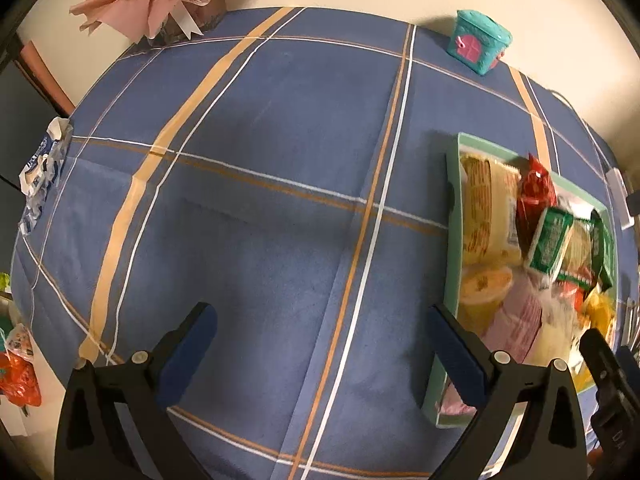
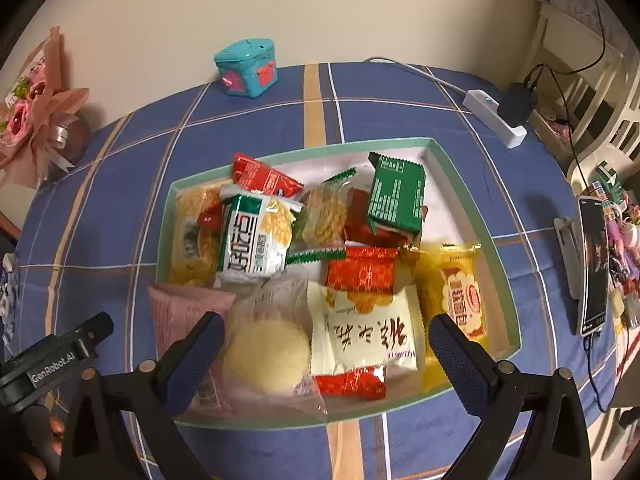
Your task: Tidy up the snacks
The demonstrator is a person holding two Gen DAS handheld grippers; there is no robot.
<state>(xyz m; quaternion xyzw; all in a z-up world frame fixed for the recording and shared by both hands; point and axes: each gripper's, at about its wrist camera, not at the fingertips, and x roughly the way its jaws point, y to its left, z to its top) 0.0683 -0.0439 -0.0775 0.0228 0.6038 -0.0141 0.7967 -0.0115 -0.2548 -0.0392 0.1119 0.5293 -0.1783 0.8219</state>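
Snack tray [image 2: 472,216] beneath the right gripper's [image 2: 326,344] spread, empty fingers; beside the left gripper's [image 1: 322,334], likewise spread.

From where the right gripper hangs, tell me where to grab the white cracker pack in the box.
Grip the white cracker pack across its two long side edges, coming straight down from above. It lies flat on top of the pile in the box, right between the open fingers of the right gripper, nothing covering it. The clear pastry bag crowds its left edge, so clamp near the middle.
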